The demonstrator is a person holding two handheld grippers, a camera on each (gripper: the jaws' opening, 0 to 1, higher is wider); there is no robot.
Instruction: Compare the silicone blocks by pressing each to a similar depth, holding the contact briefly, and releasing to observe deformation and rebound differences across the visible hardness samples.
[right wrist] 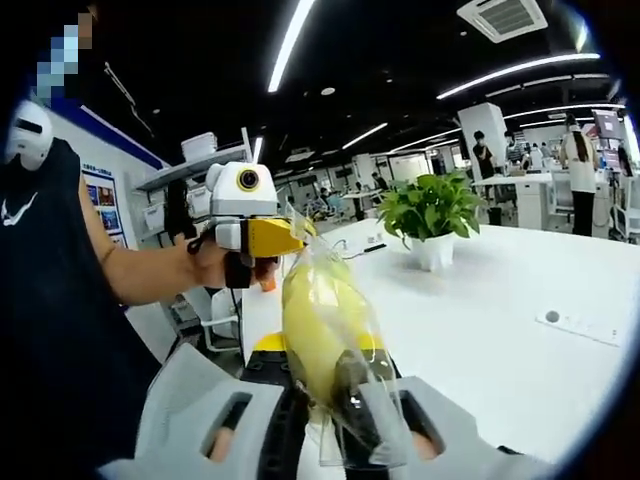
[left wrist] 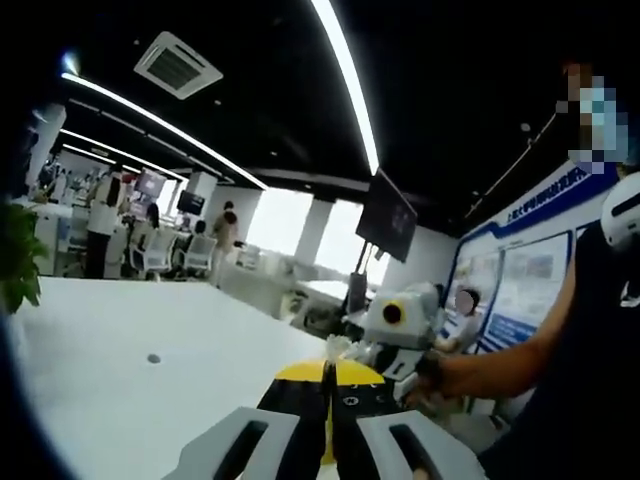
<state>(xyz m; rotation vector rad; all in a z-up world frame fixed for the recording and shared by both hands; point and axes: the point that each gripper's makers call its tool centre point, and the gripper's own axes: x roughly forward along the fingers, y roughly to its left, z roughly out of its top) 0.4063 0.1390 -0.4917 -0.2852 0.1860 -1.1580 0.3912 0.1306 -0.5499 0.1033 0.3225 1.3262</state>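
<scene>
Right gripper (right wrist: pixel 335 410), lower centre, jaws clamped on a clear bag of yellow silicone blocks (right wrist: pixel 325 330) above the white table (right wrist: pixel 520 330). Left gripper (left wrist: pixel 328 440) jaws together.

A yellow silicone block (right wrist: pixel 318 335) wrapped in a clear plastic bag (right wrist: pixel 345 300) is held upright, pinched in the right gripper (right wrist: pixel 322 420).

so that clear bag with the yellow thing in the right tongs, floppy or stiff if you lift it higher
Probably floppy: the clear bag looks like thin crinkled film, standing up loosely from the right tongs. Its glossy surface may be slippery. The yellow piece inside appears to hold its shape, so the bag might sag around it.
</scene>
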